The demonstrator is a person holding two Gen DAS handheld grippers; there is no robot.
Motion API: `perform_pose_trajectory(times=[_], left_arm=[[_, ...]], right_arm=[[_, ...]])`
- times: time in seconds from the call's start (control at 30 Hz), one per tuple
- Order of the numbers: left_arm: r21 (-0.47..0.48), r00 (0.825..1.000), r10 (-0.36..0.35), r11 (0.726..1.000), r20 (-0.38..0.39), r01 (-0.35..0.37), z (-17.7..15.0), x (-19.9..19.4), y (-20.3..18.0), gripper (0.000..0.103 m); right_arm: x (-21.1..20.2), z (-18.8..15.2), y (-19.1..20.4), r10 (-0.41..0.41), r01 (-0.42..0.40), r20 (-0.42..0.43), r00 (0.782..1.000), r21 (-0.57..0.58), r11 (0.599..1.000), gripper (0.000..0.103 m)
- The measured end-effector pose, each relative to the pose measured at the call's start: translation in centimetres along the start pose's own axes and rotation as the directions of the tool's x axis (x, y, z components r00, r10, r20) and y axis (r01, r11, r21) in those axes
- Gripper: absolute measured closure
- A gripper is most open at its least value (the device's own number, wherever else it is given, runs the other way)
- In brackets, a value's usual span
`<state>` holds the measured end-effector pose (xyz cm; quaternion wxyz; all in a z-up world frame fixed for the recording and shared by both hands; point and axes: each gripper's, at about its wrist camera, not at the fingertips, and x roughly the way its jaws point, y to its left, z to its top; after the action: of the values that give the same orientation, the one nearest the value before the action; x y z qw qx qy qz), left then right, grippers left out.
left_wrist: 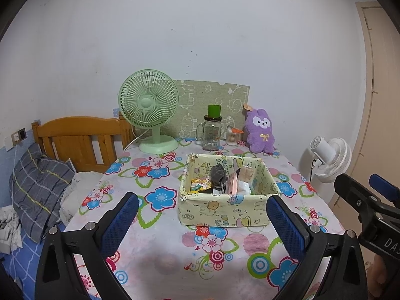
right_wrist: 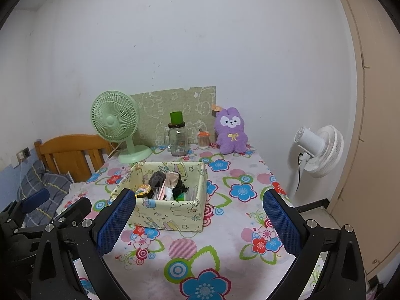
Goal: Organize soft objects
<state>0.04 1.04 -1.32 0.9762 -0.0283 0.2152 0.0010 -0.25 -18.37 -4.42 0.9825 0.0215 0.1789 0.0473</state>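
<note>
both claws gape wide and empty above the near edge of the flowered surface (right_wrist: 225, 225): left claw (left_wrist: 202, 222), right claw (right_wrist: 198, 218). the soft items sit inside the yellow fabric box (left_wrist: 225, 212); the purple plush bunny (left_wrist: 260, 131) stands upright at the back.

The only lettering you can read is on the right gripper (left_wrist: 380, 195) as it shows at the edge of your left wrist view: white capitals "DA" on its black body, cut off by the frame so the rest is lost. The glass jar (left_wrist: 210, 133) at the back of the table carries a printed label, but it is too small and blurred for you to make out any words.
</note>
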Motion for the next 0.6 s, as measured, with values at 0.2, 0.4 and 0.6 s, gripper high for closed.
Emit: perform_pose_trajectory(times=[0.2, 0.4, 0.6], left_arm=[[0.006, 1.000, -0.009, 1.000, 0.010, 0.009, 0.20, -0.23, 0.00, 0.000], [0.007, 1.000, -0.006, 1.000, 0.009, 0.006, 0.21, -0.24, -0.02, 0.000], [0.007, 1.000, -0.004, 1.000, 0.009, 0.004, 0.25, -0.22, -0.04, 0.000]], right_arm=[[-0.06, 0.00, -0.05, -0.008, 0.008, 0.000, 1.000, 0.007, 1.000, 0.000], [-0.09, -0.02, -0.07, -0.009, 0.009, 0.000, 1.000, 0.011, 1.000, 0.000], [-0.09, -0.05, -0.04, -0.008, 0.008, -0.001, 1.000, 0.011, 1.000, 0.000]])
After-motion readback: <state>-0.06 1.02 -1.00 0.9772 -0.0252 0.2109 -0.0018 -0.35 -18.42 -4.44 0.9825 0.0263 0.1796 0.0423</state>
